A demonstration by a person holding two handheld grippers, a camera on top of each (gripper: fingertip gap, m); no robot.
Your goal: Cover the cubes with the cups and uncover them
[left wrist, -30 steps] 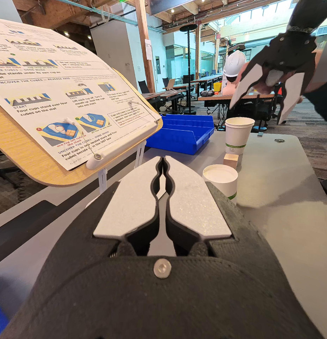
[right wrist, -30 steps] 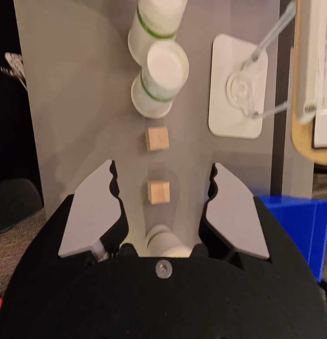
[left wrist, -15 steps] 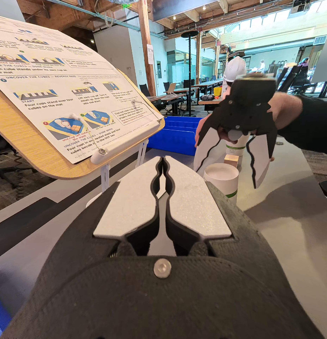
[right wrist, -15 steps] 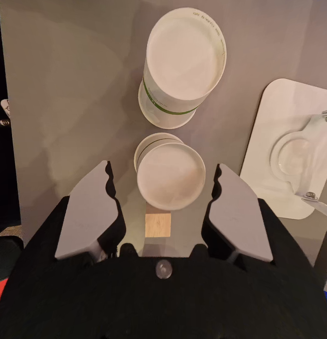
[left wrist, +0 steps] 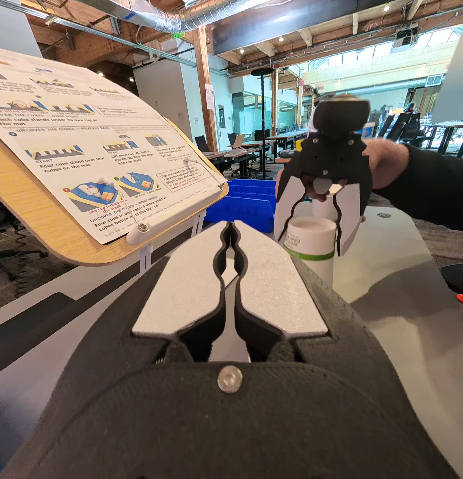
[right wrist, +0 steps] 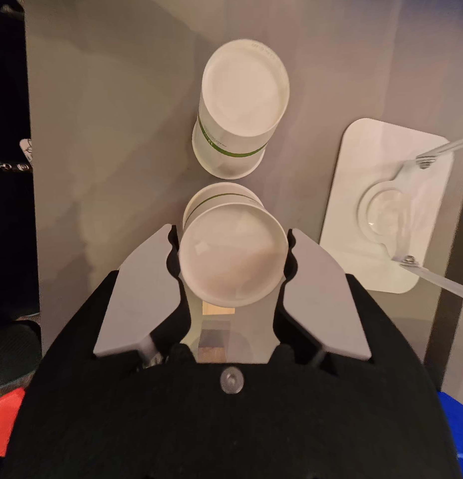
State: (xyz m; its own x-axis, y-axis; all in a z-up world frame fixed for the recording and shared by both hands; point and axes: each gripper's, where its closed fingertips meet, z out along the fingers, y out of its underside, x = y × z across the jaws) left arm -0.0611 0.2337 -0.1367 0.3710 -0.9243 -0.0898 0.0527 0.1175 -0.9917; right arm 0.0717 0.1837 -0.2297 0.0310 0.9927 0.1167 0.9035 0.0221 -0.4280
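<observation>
Cup (right wrist: 233,255) stands inverted, axis vertical, directly between my right gripper (right wrist: 233,238) fingers, which flank it, apparently not yet clamped; left gripper (left wrist: 230,228) closed, empty.

I see two white paper cups with green bands, both upside down on the grey table. The nearer cup (right wrist: 233,254) stands base-up between my right gripper's (right wrist: 233,242) fingers, which sit close at its sides; contact I cannot confirm. Just beyond it stands the second cup (right wrist: 242,103), apart. A pale wooden cube (right wrist: 218,309) peeks out uncovered at the near side of the nearer cup.
</observation>
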